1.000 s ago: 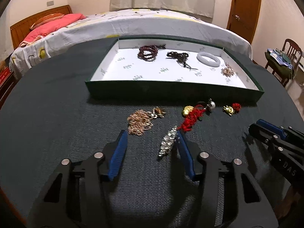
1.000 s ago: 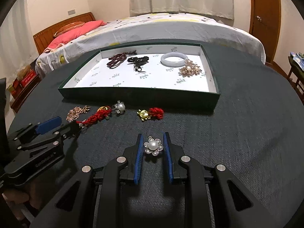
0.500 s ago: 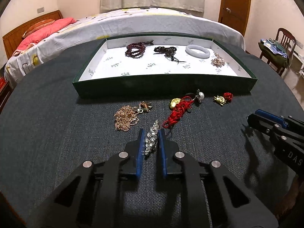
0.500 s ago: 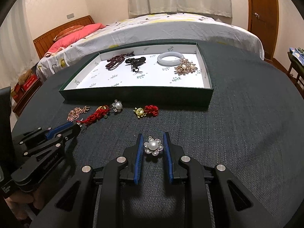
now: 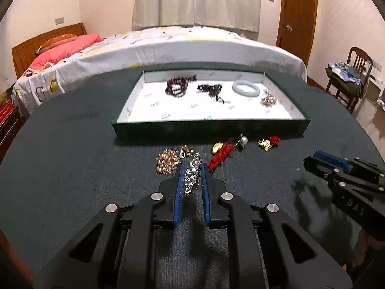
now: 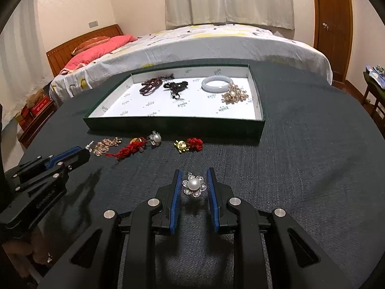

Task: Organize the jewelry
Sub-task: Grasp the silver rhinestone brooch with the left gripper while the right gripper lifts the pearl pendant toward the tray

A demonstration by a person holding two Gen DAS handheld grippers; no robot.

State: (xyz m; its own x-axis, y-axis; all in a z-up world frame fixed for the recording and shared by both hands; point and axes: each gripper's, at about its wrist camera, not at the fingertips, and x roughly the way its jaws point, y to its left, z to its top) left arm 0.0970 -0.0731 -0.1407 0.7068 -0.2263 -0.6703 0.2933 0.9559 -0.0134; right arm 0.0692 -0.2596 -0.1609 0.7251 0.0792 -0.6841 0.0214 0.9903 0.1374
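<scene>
Silver rhinestones fill the lower centre of the left wrist view: the left gripper [image 5: 191,180] has just closed its blue pads on a long rhinestone piece [image 5: 191,177], which sits pinched between them, its far tip poking out toward the rose-gold chain [image 5: 166,162] lying just left of it on the dark tablecloth [image 5: 72,168]. Above, mid-frame, the green tray [image 5: 211,130] already holds a dark red bead bracelet [image 5: 176,88], a black cord piece [image 5: 210,90], a pale bangle [image 5: 246,88] and a gold brooch [image 5: 269,100]. Loose along its near wall lie a red knotted cord [image 5: 221,155] and a small gold charm with red tassel [image 5: 268,142].

From the right wrist view, the right gripper [image 6: 192,184] at lower centre is clamped on a pearl flower brooch [image 6: 194,185], pads pressing its petals on both sides. The tray's white floor shows bare room in its near half.

By my reading, the step in hand is carrying: both pieces are gripped, neither yet in the tray. Next, each wants lifting clear over the near wall and setting on open floor, apart from the pieces there.
</scene>
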